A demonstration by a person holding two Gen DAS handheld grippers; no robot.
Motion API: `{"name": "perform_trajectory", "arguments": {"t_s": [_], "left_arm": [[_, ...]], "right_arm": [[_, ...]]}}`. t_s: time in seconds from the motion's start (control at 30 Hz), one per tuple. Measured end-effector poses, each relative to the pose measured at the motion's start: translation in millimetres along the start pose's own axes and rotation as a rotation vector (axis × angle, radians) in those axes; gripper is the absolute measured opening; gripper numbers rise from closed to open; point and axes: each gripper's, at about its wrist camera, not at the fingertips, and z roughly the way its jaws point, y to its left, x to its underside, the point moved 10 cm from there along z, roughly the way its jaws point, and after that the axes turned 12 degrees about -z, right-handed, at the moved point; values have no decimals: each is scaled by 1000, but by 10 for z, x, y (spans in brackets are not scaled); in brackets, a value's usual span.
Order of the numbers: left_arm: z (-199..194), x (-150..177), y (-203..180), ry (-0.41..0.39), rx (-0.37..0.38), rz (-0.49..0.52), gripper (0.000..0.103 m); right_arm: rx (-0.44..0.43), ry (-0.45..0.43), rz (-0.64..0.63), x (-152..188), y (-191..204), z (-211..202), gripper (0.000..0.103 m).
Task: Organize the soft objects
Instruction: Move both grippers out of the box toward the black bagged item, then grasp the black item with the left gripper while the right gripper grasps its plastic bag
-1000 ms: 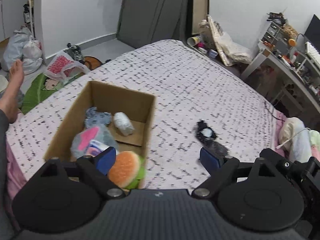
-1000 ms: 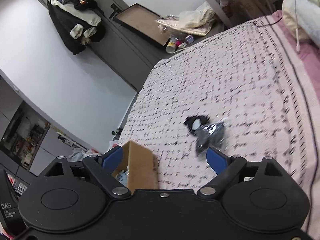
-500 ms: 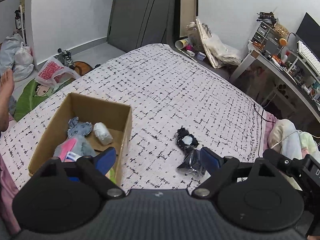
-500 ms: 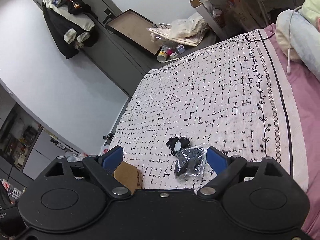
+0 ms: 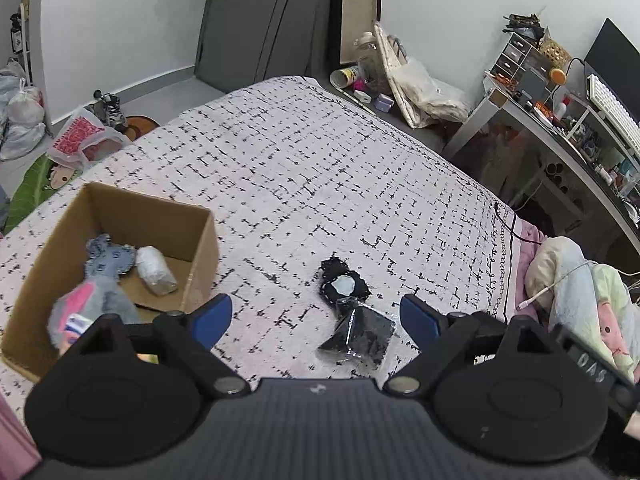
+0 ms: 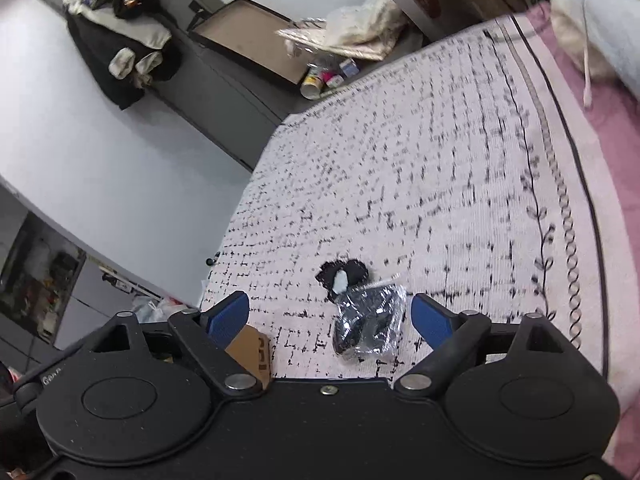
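A black soft item in a clear plastic bag (image 5: 358, 336) lies on the patterned bedspread (image 5: 320, 184), touching a small black lacy piece with a white centre (image 5: 343, 286). Both also show in the right wrist view: the bag (image 6: 370, 326) and the lacy piece (image 6: 342, 276). My left gripper (image 5: 316, 314) is open and empty, with the bag between its blue pads. My right gripper (image 6: 330, 316) is open and empty just above the bag. An open cardboard box (image 5: 200, 240) at the left holds a denim piece (image 5: 108, 258), a white roll (image 5: 156, 272) and a grey-pink plush (image 5: 88, 308).
A corner of the box (image 6: 252, 348) shows by my right gripper's left finger. Pillows and a white cable (image 5: 580, 288) lie at the bed's right edge. A cluttered desk (image 5: 560, 120) stands beyond. Bags (image 5: 84, 140) lie on the floor at the left.
Both grippers have shifted right, away from the box, and now frame the bagged black item. The orange plush near the left pad has dropped from view. Both stay open.
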Motion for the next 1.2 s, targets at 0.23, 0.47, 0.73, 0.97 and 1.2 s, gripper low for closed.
{"name": "perform_trajectory", "arguments": {"t_s": [0.23,0.47,0.73,0.97,1.2], "left_arm": [[339,108,-35,42,8,-20,90],[661,168,-50,81,-2,-2,89],[890,130,-72,102,1,-11,89],[1044,163,-16,124,-19,-10,89],[1115,103,-17,115,-30,0,89]], "right_arm": [[43,35,33,133,-222,291,84],[52,82,139,267,-427,595,84],[33,110,166,370,-413,844,84],[46,122,120,374,-365,951,84],[81,123,66,360,-360,996,64]]}}
